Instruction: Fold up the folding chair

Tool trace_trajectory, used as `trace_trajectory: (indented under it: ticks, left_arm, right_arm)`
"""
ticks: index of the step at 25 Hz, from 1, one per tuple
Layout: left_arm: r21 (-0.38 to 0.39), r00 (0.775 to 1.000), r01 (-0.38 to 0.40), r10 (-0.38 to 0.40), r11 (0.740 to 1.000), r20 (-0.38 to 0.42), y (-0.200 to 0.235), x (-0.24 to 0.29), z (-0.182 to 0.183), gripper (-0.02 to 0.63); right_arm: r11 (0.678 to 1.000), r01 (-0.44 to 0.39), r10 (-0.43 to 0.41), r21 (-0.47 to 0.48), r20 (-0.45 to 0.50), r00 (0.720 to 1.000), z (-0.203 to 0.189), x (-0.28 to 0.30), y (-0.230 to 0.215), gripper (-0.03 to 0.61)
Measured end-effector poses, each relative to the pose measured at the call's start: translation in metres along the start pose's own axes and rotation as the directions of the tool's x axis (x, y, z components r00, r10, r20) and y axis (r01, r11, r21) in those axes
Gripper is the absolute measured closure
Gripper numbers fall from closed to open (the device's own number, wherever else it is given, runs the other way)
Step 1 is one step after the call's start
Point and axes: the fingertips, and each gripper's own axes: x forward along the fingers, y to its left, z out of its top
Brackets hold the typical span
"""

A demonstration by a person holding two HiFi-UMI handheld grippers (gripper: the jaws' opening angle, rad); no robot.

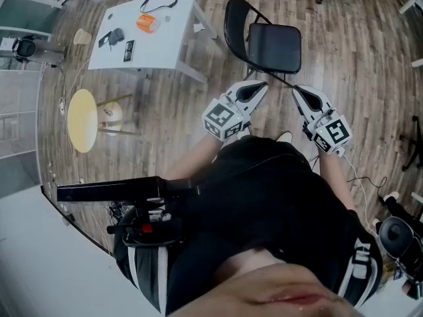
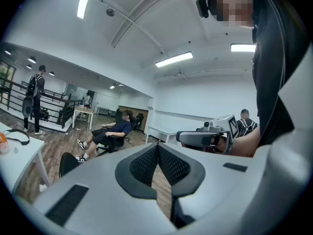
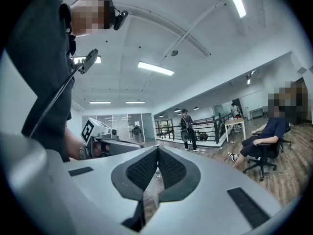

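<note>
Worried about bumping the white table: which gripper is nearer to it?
Left. The left gripper is right of the white table, near the folding chair; the right gripper is farther right.

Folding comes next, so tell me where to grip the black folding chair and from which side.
Take the seat by its edge opposite the backrest, coming from the near right with the right gripper. The seat lies flat and open, so lifting that edge probably swings it up to the back. That gripper is shut now.

Open floor [image 1: 357, 51] right of the folding chair [image 1: 272, 46]; white table [image 1: 165, 45] near its left.
</note>
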Motion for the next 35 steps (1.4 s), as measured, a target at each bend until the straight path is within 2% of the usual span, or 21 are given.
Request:
trace_trajectory:
  ticks: [12, 17, 21, 25, 35]
  left_arm:
    - [-0.018, 1.0, 0.016, -0.016, 1.0, 0.005, 0.011, 0.008, 0.002, 0.609]
    - [0.021, 1.0, 0.015, -0.015, 1.0, -0.022, 0.007, 0.01, -0.005, 0.609]
    - [0.041, 0.999, 0.032, -0.031, 0.999, -0.043, 0.001, 0.016, -0.01, 0.609]
    - [0.048, 0.998, 0.034, -0.031, 0.998, -0.046, -0.005, 0.026, -0.01, 0.609]
    - [0.056, 0.999, -0.016, 0.019, 0.998, -0.05, -0.017, 0.051, -0.011, 0.609]
  right_arm:
    - [1.0, 0.011, -0.011, 0.004, 0.008, 1.0, 0.0, 0.008, -0.012, 0.568]
    - [0.999, -0.017, 0.015, 0.037, 0.042, 0.999, 0.001, 0.001, -0.012, 0.568]
    - [0.999, -0.038, 0.038, 0.016, 0.021, 0.999, -0.005, -0.002, -0.01, 0.568]
    - [1.0, -0.018, 0.018, -0.004, 0.007, 1.0, -0.007, -0.008, -0.015, 0.568]
    - [1.0, -0.01, 0.011, -0.027, 0.033, 0.999, -0.007, -0.038, -0.032, 0.568]
